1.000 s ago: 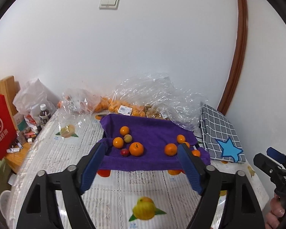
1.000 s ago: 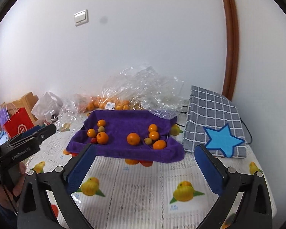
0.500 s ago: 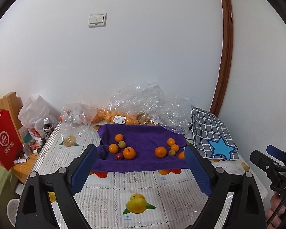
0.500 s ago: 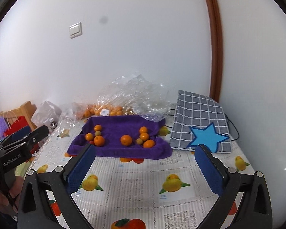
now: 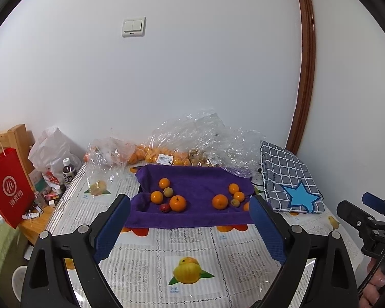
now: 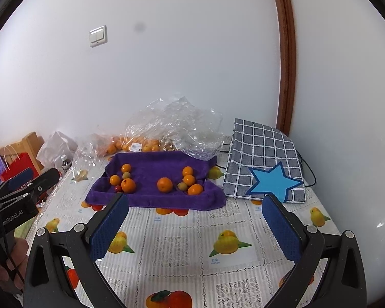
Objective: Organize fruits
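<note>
Both tools hang above the near part of the table (image 6: 182, 246), well short of the fruit; the left gripper (image 5: 190, 228) has its jaws spread wide with nothing between the blue pads, and the right gripper (image 6: 195, 228) is likewise released and empty; a hand (image 6: 10, 264) shows at the edge of the right view. The fruit lies further back on the purple towel (image 6: 151, 169), which is raised at its sides like a shallow tray; it holds two clusters: on the left, oranges (image 5: 177, 203) with a pale green fruit (image 5: 168, 192) and a small red fruit (image 5: 164, 207) touching or just beside them; on the right, more oranges (image 5: 220, 201) with a second pale green fruit (image 5: 235, 202). This layout fits either a sort under way or one already made into two mixed groups; the pictures do not settle which. For any pick here, judged advice: approach from above; centre one fruit between the pads; close gently, since round fruit will roll and neighbours touch; take outer fruit before inner. Beside the towel lies a grey checked cloth (image 6: 261, 154) with a blue star. Behind the towel, clear plastic bags (image 5: 200, 138) hold further oranges, some hidden by crumpled film; a red paper bag (image 5: 9, 187) and a bottle (image 5: 68, 173) stand at far left.
</note>
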